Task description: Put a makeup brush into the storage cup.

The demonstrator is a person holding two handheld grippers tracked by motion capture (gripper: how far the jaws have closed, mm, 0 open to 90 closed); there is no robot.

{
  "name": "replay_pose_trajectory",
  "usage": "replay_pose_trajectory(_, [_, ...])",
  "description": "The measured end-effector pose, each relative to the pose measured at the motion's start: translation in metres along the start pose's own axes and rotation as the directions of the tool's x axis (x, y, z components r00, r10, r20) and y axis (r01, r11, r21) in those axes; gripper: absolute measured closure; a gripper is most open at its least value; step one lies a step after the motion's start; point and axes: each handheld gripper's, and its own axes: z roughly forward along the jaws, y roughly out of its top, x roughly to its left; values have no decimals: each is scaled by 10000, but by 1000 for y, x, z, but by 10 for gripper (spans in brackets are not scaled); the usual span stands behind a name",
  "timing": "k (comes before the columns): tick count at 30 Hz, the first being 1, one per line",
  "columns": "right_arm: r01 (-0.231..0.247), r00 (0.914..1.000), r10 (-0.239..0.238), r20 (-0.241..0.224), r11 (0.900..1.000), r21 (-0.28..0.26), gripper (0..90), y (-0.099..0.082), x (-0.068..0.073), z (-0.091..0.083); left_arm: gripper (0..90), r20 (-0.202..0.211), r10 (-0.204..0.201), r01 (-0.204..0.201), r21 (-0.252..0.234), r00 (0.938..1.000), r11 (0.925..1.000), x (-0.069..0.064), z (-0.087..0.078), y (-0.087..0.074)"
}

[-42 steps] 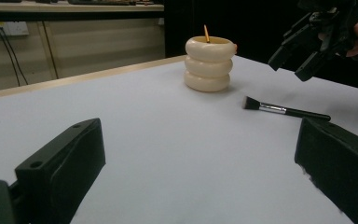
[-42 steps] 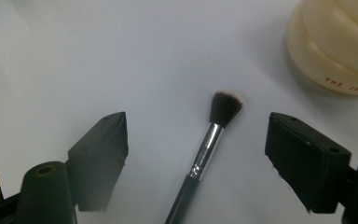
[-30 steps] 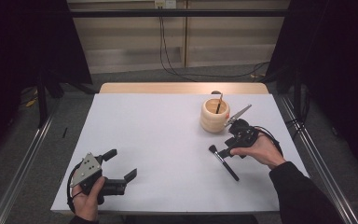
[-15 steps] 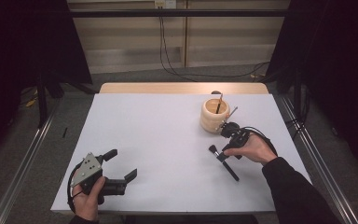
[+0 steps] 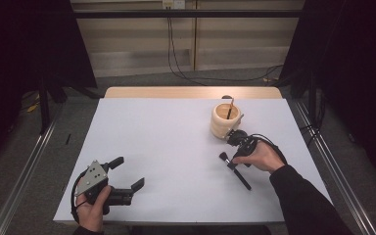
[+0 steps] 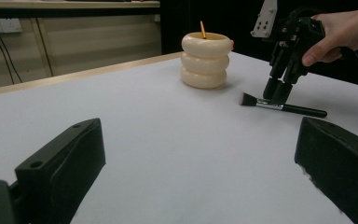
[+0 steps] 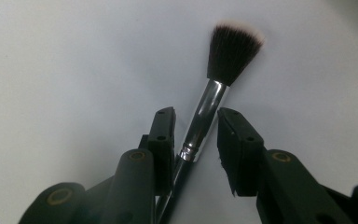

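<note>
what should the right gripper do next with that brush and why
Probably finish closing. The right gripper straddles the silver ferrule of the makeup brush, which lies flat on the white table. Its jaws have just been closing; one finger seems to touch the ferrule, the other stands apart. Once both pads press, lift, perhaps toward the ringed holder.

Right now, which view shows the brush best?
The right gripper view: the brush is close, bristles and silver ferrule sharp, between the right gripper fingers. The left gripper view shows it small, lying flat; the high view shows it tiny.
</note>
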Motion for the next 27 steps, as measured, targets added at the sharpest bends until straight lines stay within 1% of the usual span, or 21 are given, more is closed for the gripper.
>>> replay_pose_trajectory(1, [-21, 10000, 21, -37, 9999, -117, 673, 0, 0, 2, 17, -33, -19, 19, -11, 10000, 10000, 0, 0, 0])
replay_pose_trajectory(2, [29, 10000, -29, -8, 10000, -74, 676, 0, -1, 3, 15, -49, 19, -18, 36, 10000, 10000, 0, -1, 0])
replay_pose_trajectory(3, [-137, 9999, 137, 11, 9999, -5, 677, 1, 0, 3, 16, -48, -62, 62, 2, 10000, 10000, 0, 0, 0])
replay_pose_trajectory(4, [-106, 9999, 106, -37, 9999, 13, 681, 1, -1, 4, 16, -54, -40, 40, 21, 10000, 10000, 0, 0, 0])
replay_pose_trajectory(6, [-107, 9999, 107, 12, 9999, -22, 685, 0, -1, 6, 15, -16, 82, -82, 58, 10000, 9999, 1, 0, 0])
replay_pose_trajectory(7, [-32, 10000, 32, 36, 10000, 1, 688, 0, -2, 7, 15, -22, 45, -45, 57, 10000, 10000, 1, 0, 0])
replay_pose_trajectory(8, [-136, 9999, 136, -13, 9999, -4, 688, 0, -1, 8, 15, 21, 114, -114, 77, 9999, 9999, 1, 0, 0])
replay_pose_trajectory(9, [-190, 9998, 189, 52, 9998, 98, 688, 1, 0, 8, 16, -21, 12, -12, 48, 10000, 10000, 1, 0, 0])
replay_pose_trajectory(10, [-115, 9999, 115, 27, 9999, 104, 689, 1, 0, 9, 16, -16, 11, -11, 38, 10000, 10000, 1, 0, 0])
replay_pose_trajectory(14, [-78, 9998, 76, 156, 9999, 93, 709, 1, 0, 10, 16, -11, 25, -25, 55, 10000, 10000, 1, 0, 0])
replay_pose_trajectory(16, [-41, 9998, 38, 188, 9999, 136, 709, 1, -1, 10, 16, 14, 38, -38, 73, 10000, 10000, 1, 0, 0])
replay_pose_trajectory(18, [43, 9998, -48, 206, 9997, 220, 700, 1, 1, 11, 17, 59, -36, 36, 79, 10000, 10000, 1, 1, -1])
replay_pose_trajectory(19, [-43, 9997, 38, 257, 9998, 204, 706, 2, 2, 11, 17, 48, -43, 42, 78, 10000, 10000, 1, 1, -1])
replay_pose_trajectory(20, [53, 9991, -64, 425, 9996, 274, 708, 2, 2, 11, 17, 53, -36, 35, 78, 10000, 10000, 1, 1, -1])
replay_pose_trajectory(21, [20, 9991, -35, 426, 9994, 346, 715, 2, 3, 11, 17, 61, -27, 27, 76, 10000, 10000, 1, 1, -1])
replay_pose_trajectory(22, [51, 9988, -64, 493, 9996, 268, 730, 2, 2, 11, 17, 77, 0, -1, 79, 10000, 10000, 1, 1, -1])
replay_pose_trajectory(23, [-13, 9985, -2, 556, 9996, 264, 758, 2, 2, 11, 17, 62, -54, 54, 46, 10000, 10000, 1, 1, -1])
replay_pose_trajectory(24, [-127, 9986, 115, 521, 9997, 229, 769, 2, 2, 11, 17, 2, -75, 75, 53, 10000, 10000, 1, 0, -1])
replay_pose_trajectory(25, [-65, 9990, 55, 452, 9998, 212, 770, 1, 0, 11, 17, 2, -95, 95, 30, 10000, 10000, 1, 0, -1])
replay_pose_trajectory(26, [-106, 9991, 99, 421, 9998, 176, 770, 1, 0, 11, 17, 13, -62, 62, 46, 10000, 10000, 1, 0, -1])
replay_pose_trajectory(27, [-44, 9989, 37, 463, 9999, 162, 770, 1, 1, 11, 17, -4, -81, 81, 38, 10000, 10000, 1, 0, -1])
